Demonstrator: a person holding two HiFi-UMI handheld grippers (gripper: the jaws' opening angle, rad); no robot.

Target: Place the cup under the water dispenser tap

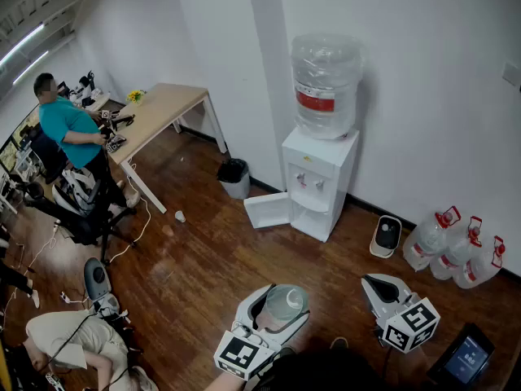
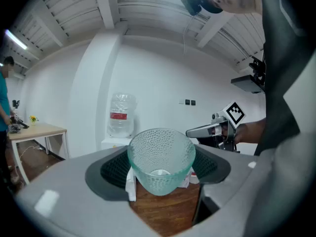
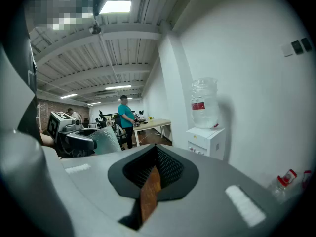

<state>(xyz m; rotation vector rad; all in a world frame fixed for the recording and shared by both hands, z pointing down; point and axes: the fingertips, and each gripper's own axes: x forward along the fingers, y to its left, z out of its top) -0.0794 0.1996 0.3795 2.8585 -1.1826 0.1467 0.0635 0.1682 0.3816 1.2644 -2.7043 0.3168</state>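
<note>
Bringing cup (image 2: 161, 159) to the dispenser (image 1: 319, 177).
My left claw (image 1: 279, 308) grips the cup near me, well short of the far tap (image 1: 310, 182); right claw (image 1: 376, 285) closed, empty. Next I must approach and centre it underneath.

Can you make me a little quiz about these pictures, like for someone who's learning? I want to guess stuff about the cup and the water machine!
1. True or false: the left claw holds a cup.
2. What sits on top of the dispenser? A: a bottle. B: a plant. C: a lamp.
3. In the head view, how many jugs stand to the right of the dispenser?

Key: 1 true. 2 A. 3 three.
</note>
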